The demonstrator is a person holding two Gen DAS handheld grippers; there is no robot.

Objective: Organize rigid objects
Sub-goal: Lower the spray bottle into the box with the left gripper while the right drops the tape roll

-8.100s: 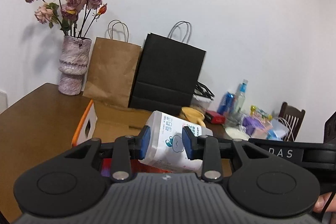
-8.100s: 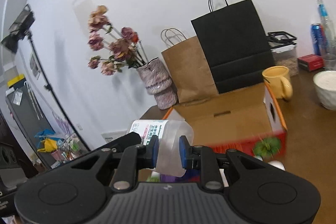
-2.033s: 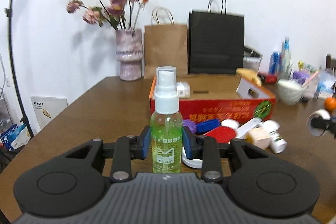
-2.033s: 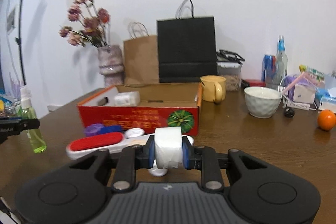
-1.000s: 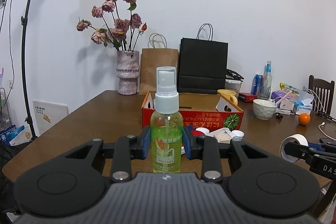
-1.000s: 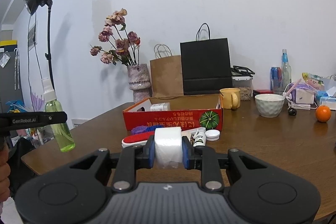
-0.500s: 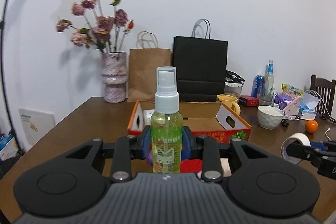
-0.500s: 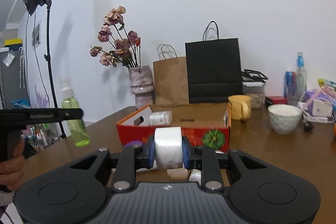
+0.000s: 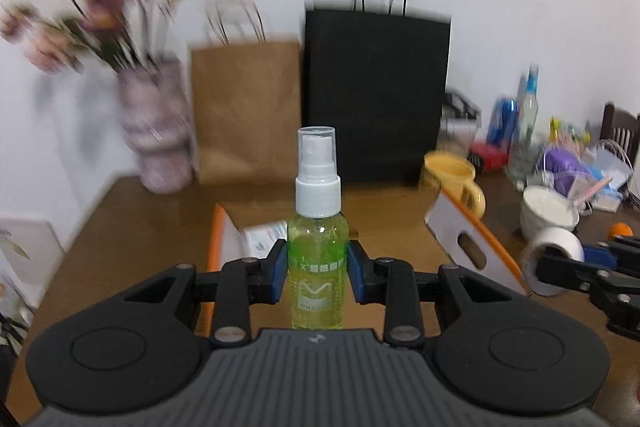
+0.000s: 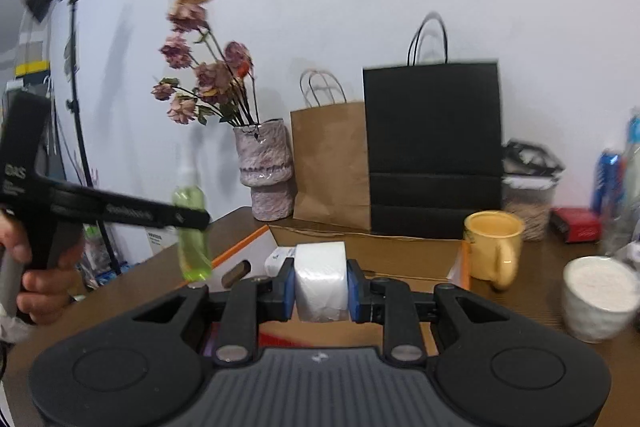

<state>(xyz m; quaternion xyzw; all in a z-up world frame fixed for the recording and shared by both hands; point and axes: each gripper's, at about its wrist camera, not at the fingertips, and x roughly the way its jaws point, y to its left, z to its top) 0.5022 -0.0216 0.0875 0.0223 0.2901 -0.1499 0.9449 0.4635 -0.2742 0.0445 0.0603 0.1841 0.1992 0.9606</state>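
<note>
My left gripper [image 9: 317, 277] is shut on a green spray bottle [image 9: 317, 267] with a white pump top, held upright above the near edge of the open cardboard box [image 9: 400, 227]. My right gripper [image 10: 321, 291] is shut on a white tape roll [image 10: 321, 281], also over the box [image 10: 380, 259]. A white container [image 9: 262, 241] lies inside the box at its left. In the left wrist view the tape roll [image 9: 554, 259] and the right gripper show at the right edge. In the right wrist view the spray bottle [image 10: 191, 227] hangs at the left, a hand [image 10: 38, 267] on the handle.
Behind the box stand a brown paper bag [image 9: 246, 111], a black paper bag [image 9: 376, 95] and a vase of dried flowers [image 9: 158, 135]. A yellow mug [image 10: 494, 247] and a white bowl [image 10: 600, 297] sit to the right, with bottles and clutter [image 9: 568, 163] beyond.
Both grippers have moved forward toward the box, which now looms close below them. Each keeps its grip: spray bottle in the left, tape roll in the right.
</note>
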